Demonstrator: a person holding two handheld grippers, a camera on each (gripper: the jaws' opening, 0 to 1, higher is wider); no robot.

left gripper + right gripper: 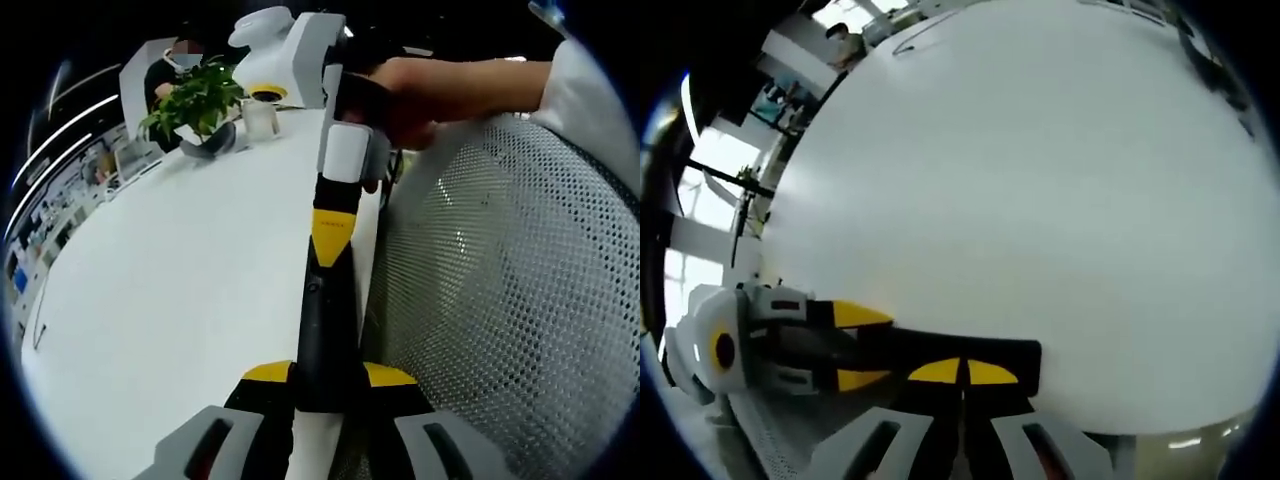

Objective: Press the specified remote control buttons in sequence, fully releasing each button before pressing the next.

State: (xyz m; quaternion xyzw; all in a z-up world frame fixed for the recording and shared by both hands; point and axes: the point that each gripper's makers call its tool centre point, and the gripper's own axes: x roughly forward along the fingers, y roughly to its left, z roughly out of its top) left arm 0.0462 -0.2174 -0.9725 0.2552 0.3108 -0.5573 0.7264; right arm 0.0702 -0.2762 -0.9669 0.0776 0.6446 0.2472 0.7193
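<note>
Far left on the white tabletop (170, 290): a potted plant (198, 100), with a clear cup (260, 118) just right of it. Both well apart from the work.

The black remote (325, 335) lay at the tabletop's right edge, long axis running near to far. The left tool (330, 376) pinched its near end, one yellow pad on each side, jaws parted only by the remote's width.

The right tool (333, 238), held in a hand (420, 90), came in from the far side in line with the remote. Its jaws were pressed together, tip down at the remote's far half. Contact looked likely; I could not tell which button. My reading: the right tool does the pressing and the left steadies, so the next move runs along that long axis.

Right: a white mesh chair back (500, 300), close beside the edge.

Small print on the right tool's yellow tip, too fine to read. No brand legible.
</note>
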